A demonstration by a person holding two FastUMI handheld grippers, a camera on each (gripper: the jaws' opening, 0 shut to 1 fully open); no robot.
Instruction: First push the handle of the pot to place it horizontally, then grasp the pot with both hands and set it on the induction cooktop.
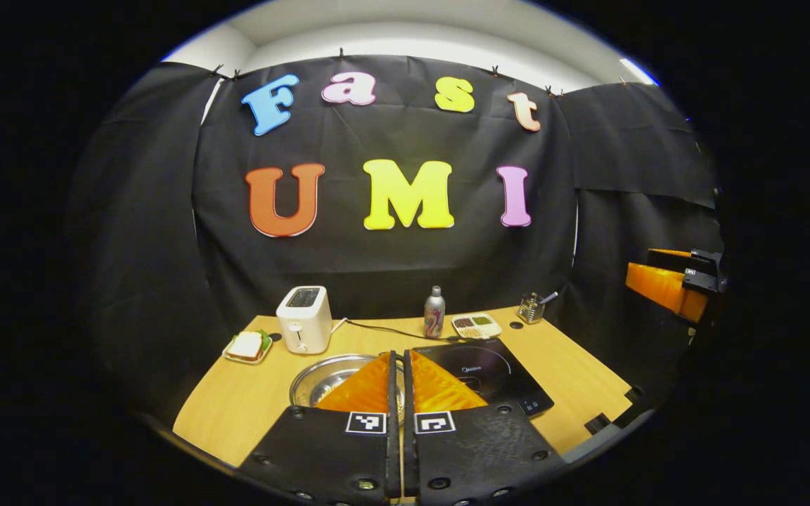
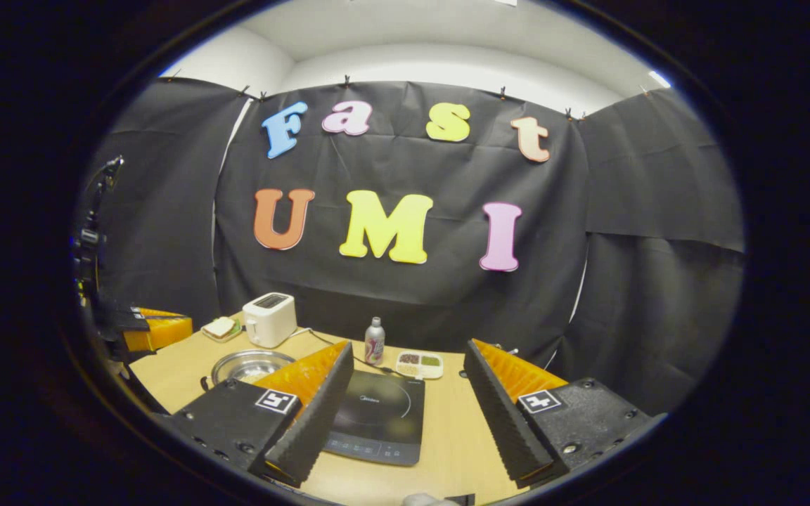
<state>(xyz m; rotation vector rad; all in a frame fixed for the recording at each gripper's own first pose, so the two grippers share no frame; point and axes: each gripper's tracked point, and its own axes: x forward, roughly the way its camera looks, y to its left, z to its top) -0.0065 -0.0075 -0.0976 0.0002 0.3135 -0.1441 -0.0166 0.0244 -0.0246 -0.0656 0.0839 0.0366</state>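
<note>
Showing "Midea" print, induction cooktop (image 2: 377, 414) beside pot (image 2: 250, 365).

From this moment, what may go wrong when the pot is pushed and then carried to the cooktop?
1. The round steel pot stands near the white toaster and its black cable; a sweeping handle might hit them.
2. The grey bottle stands just behind the black induction cooktop and could get knocked over.
3. The left gripper is shut and partly hides the pot in the left gripper view, so aiming may be poor.
</note>
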